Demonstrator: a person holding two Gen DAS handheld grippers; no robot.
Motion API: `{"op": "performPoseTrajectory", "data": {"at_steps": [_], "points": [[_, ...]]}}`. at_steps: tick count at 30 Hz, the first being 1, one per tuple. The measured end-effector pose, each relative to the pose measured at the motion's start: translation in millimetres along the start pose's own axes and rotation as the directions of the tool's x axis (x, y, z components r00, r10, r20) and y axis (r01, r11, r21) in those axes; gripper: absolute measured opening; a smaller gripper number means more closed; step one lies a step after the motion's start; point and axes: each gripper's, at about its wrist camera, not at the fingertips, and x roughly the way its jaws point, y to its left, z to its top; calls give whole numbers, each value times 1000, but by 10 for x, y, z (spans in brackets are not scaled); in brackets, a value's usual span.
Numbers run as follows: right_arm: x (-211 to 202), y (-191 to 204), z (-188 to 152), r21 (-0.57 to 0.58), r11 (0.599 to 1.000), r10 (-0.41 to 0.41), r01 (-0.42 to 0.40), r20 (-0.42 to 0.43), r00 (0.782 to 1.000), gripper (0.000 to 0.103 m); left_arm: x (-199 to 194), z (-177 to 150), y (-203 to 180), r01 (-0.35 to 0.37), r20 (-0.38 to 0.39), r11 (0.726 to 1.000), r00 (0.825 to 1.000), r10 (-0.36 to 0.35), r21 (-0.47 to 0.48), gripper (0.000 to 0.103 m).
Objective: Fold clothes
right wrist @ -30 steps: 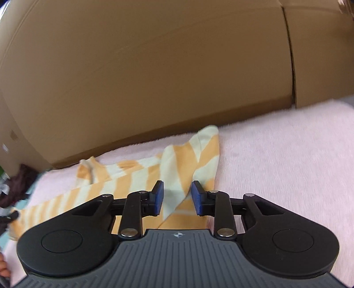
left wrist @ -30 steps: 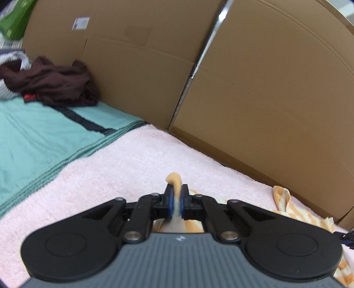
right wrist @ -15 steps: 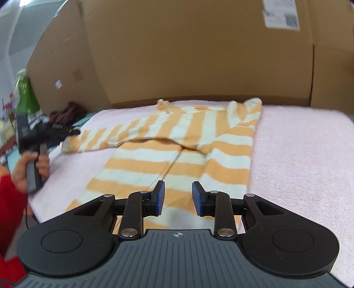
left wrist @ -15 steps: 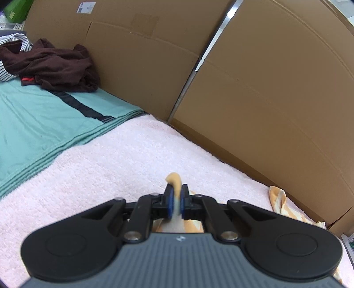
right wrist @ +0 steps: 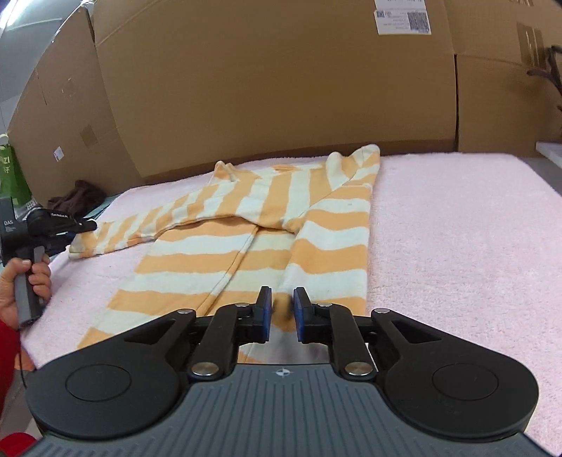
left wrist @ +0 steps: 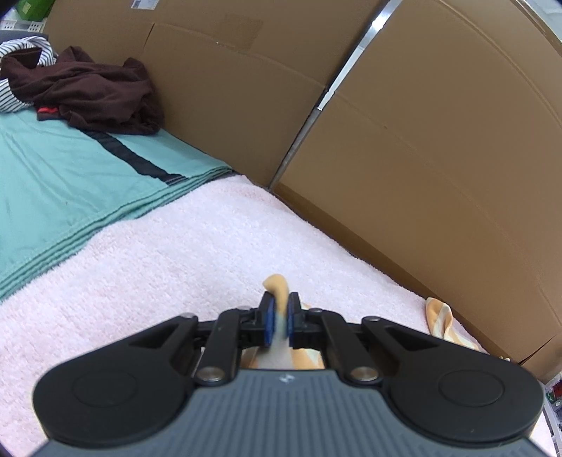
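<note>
Orange-and-white striped top (right wrist: 267, 225) lies spread flat on the pink fleece blanket (right wrist: 456, 228). Left gripper (left wrist: 278, 318) is pinched tight on its sleeve cuff. Right gripper (right wrist: 281, 309) jaws are narrow and closing over the bottom hem, with fabric between them but no clear pinch yet. The cloth looks light, limp and likely to bunch; best taken at hem and cuff edges.

"DAS" on the left gripper (right wrist: 84, 226) body, at nine o'clock; box label (right wrist: 402, 15) print too small to read.
</note>
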Motion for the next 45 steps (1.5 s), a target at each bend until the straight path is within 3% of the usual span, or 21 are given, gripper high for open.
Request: {"op": "performPoseTrajectory", "data": {"at_steps": [2, 4, 6, 10, 13, 17, 19, 21, 22, 23, 25, 29, 34, 40, 43, 45], "points": [[-56, 59, 80, -19, 1000, 10, -9, 56, 998, 20, -1, 1, 3, 2, 1, 1000, 1000, -2, -2, 0], [22, 170, 176, -78, 997, 31, -26, 55, 998, 19, -1, 1, 5, 4, 2, 1000, 1000, -4, -4, 0], [169, 295, 252, -141, 990, 9, -4, 35, 999, 19, -2, 2, 8, 6, 3, 1000, 1000, -6, -6, 0], [615, 233, 301, -183, 978, -117, 103, -66, 991, 19, -8, 7, 31, 17, 4, 1000, 1000, -17, -18, 0], [670, 141, 375, -134, 981, -151, 141, -71, 986, 13, -11, 6, 49, 26, 4, 999, 1000, -26, -28, 0], [722, 168, 369, -159, 973, -183, 169, -76, 980, 8, -12, 4, 51, 34, 2, 999, 999, -34, -30, 0], [710, 170, 402, -123, 979, -173, 163, -77, 982, 4, -17, 0, 63, 37, 1, 999, 999, -37, -32, 0], [648, 111, 458, -4, 999, -44, 43, -61, 997, 4, -11, 0, 68, 38, -2, 999, 999, -39, -34, 0], [653, 106, 467, 23, 999, -28, 30, -62, 998, 5, -7, 1, 69, 39, -3, 999, 999, -39, -35, 0], [666, 107, 472, 41, 999, -24, 27, -66, 997, 18, -6, 1, 69, 40, -3, 999, 999, -40, -36, 0], [612, 68, 438, 62, 998, -13, 17, -69, 998, 28, -3, 0, 68, 42, -3, 998, 999, -42, -37, 0], [315, 2, 341, 115, 993, 31, -26, -47, 998, 28, -2, -10, 74, 50, -5, 998, 999, -50, -40, 0], [-196, 204, -18, 2, 999, 35, -35, -61, 998, 26, 2, -12, 72, 56, -9, 998, 998, -56, -38, 0], [-328, 292, -309, -33, 999, -23, 23, -4, 1000, 5, -10, -21, 67, 57, -4, 998, 998, -57, -35, 0], [-349, 270, -283, 19, 998, 62, -62, 6, 998, 7, -11, -24, 73, 57, -3, 998, 998, -58, -39, 0], [-329, 289, -311, 30, 995, 98, -97, -37, 995, 22, -9, -24, 87, 56, -3, 997, 998, -57, -48, 0]]}}
